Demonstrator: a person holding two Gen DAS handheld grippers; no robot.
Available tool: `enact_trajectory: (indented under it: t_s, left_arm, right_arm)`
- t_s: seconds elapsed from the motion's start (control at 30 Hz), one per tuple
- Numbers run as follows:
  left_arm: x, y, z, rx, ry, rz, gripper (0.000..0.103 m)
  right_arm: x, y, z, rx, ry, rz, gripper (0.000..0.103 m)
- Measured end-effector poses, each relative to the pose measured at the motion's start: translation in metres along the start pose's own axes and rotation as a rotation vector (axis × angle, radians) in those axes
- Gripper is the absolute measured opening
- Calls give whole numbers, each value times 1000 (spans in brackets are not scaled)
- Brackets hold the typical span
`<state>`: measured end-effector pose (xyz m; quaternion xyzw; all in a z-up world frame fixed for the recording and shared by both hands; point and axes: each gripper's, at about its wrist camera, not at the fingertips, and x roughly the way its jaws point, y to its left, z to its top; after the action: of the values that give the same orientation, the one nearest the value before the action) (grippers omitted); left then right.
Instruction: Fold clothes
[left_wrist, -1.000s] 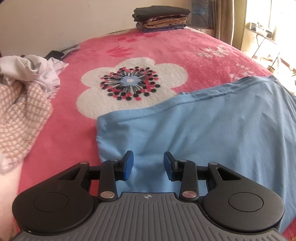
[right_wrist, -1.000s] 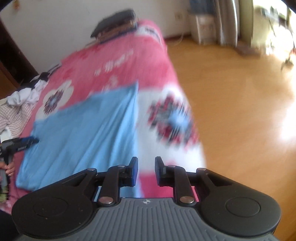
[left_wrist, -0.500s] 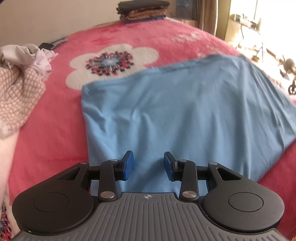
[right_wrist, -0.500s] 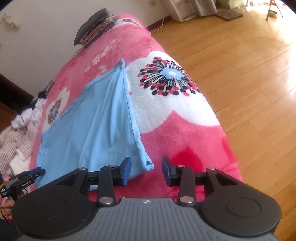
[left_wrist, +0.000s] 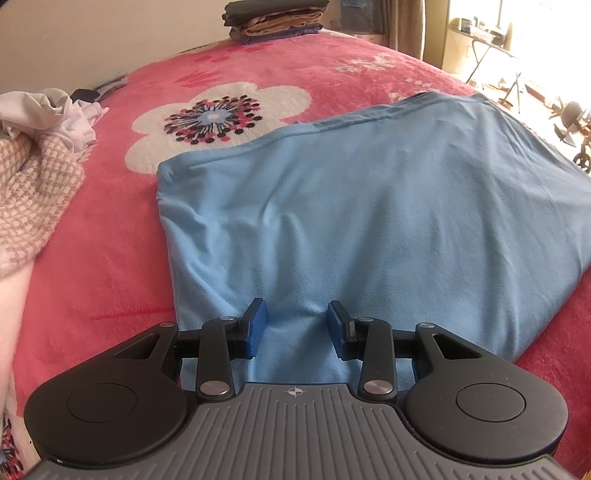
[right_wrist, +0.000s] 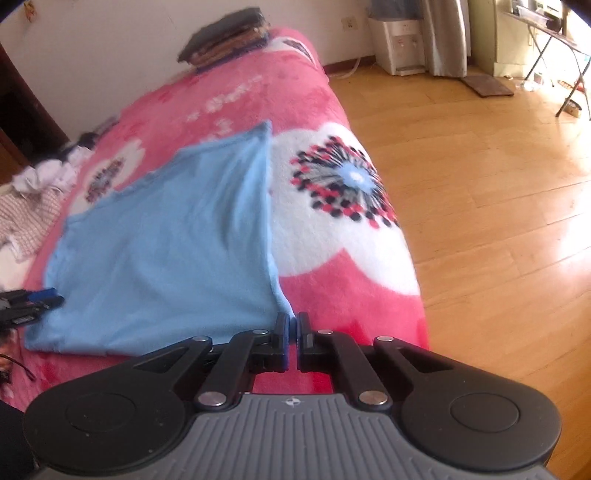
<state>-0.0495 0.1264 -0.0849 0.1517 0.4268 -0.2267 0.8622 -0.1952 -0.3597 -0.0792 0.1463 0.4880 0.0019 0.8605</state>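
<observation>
**Right claw has closed on the shirt's near right corner**

Half a second ago our right claw (right_wrist: 294, 334) stood open just short of the blue shirt (right_wrist: 166, 236); now its jaws are pressed almost together, with a sliver of blue cloth between them at the shirt's near right corner. We judge the corner to be gripped, which sets up a lift or a fold across. Our left claw (left_wrist: 297, 328) stays wide open over the near left edge of the shirt, holding nothing; cloth lies between and beneath its pads.

The shirt lies spread flat on the pink flowered bed (left_wrist: 110, 266), already looking doubled along its right side. A stack of folded clothes (left_wrist: 275, 16) sits at the far end, and a rumpled pile (left_wrist: 40, 155) lies at the left.

The right view is blurred, so how much cloth is pinched we cannot tell. The shirt's near hem hides behind both claw bodies.
</observation>
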Motion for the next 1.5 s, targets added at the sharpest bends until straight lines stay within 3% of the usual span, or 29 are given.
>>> enact_trajectory:
  t_s: [0.23,0.3,0.33,0.37,0.5,0.63,0.73,0.8,0.9,0.93,0.97,1.1,1.2,1.33,1.4,1.5]
  left_arm:
    - [1,1,1,17,2,-8,37]
    - [0,2,1,16,4,-12,37]
    - [0,2,1,17,5,-14,37]
    - [0,2,2,20,6,-16,37]
    - [0,3,2,36,10,-22,37]
    - [0,3,3,42,18,-25,37]
    - [0,4,3,39,18,-24,37]
    - [-1,5,3,37,18,-26,37]
    - [-5,11,2,34,19,-24,37]
    - [-9,17,2,20,17,-19,37]
    - [-14,23,2,0,13,-12,37]
    - [-36,55,-1,-114,10,30,37]
    - [-52,78,-9,-225,42,24,37]
    - [-60,94,-34,-386,143,-94,37]
    - [-61,98,-50,-469,197,-164,37]
    - [-59,97,-67,-534,229,-189,37]
  right_arm:
    - [16,16,-4,-141,33,-80,6]
    - [9,15,1,-149,57,-99,29]
    - [4,14,6,-145,71,-108,32]
    - [0,13,10,-140,85,-117,32]
    - [-19,28,32,-201,-11,-102,32]
    - [-5,96,34,-435,-50,55,29]
    - [16,143,18,-621,-38,156,26]
    - [32,150,4,-681,28,173,22]
    - [40,128,-21,-741,110,78,22]
    - [33,114,-21,-694,131,88,22]
    - [28,103,-19,-666,179,39,19]
    - [7,92,-21,-716,208,-73,19]
    - [-3,107,-7,-727,132,-3,19]
    - [3,144,3,-767,69,189,19]
    - [12,158,-3,-801,79,234,19]
    - [25,179,-10,-850,94,303,19]
